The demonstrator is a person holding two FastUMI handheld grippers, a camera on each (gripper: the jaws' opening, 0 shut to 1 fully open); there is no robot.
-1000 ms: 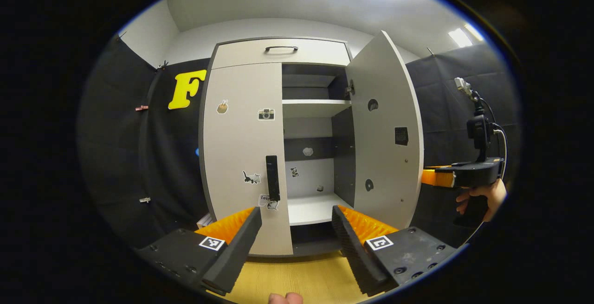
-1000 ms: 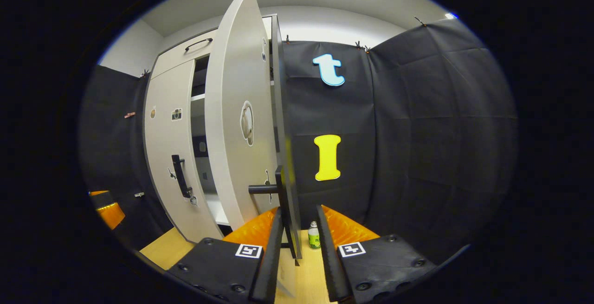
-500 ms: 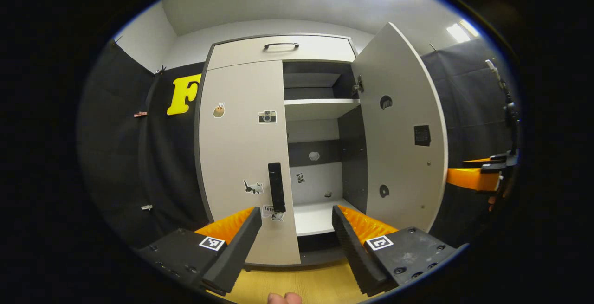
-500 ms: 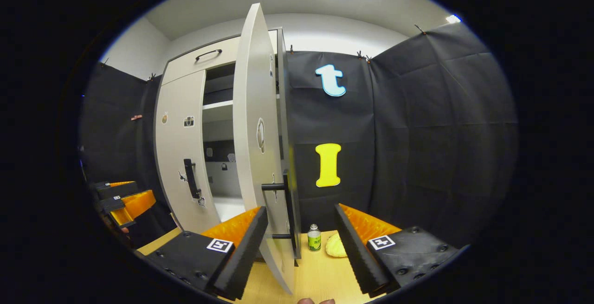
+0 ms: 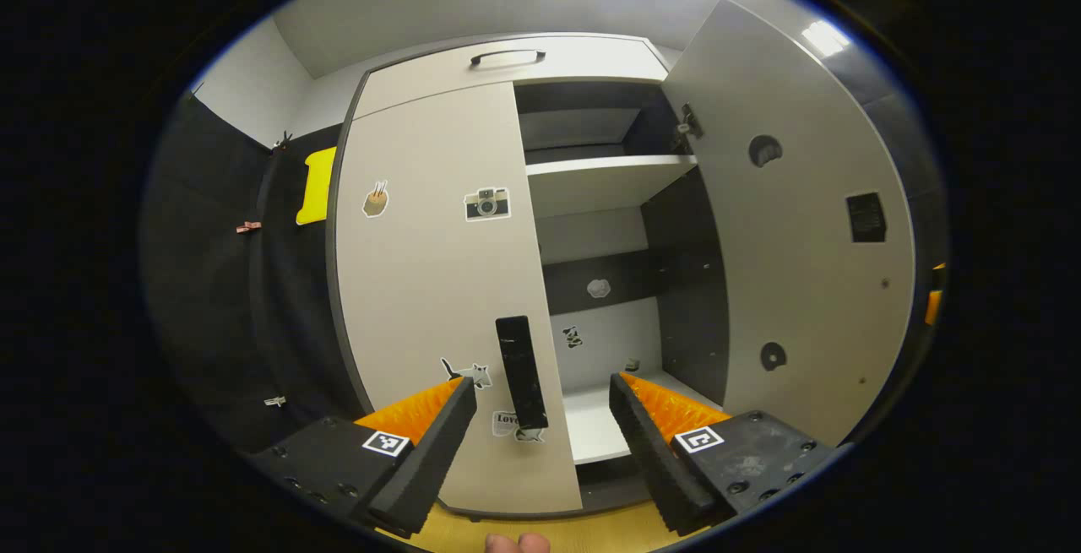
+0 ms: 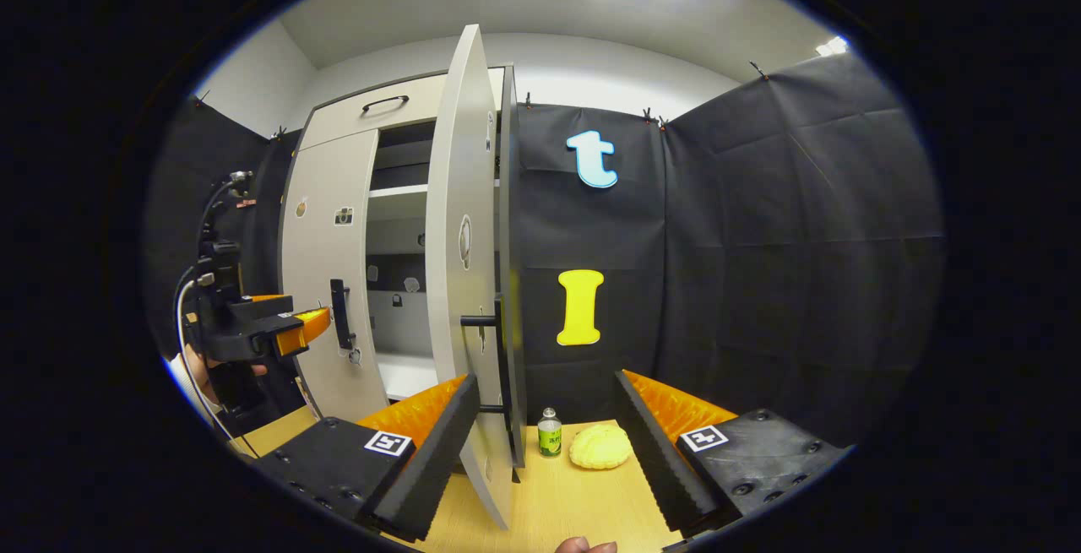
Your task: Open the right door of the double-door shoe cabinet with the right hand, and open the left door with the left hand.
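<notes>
One cabinet (image 5: 507, 63) with two doors (image 5: 431, 283), two grippers (image 6: 540, 443), one small bottle (image 6: 550, 433) and one yellow bun (image 6: 600, 447) on the floor.

Right gripper (image 6: 540, 443) fingers spread, gripping nothing; right door (image 6: 460, 241) swung open; small bottle (image 6: 550, 433), yellow bun (image 6: 600, 446) on surface (image 6: 583, 502) beyond.
</notes>
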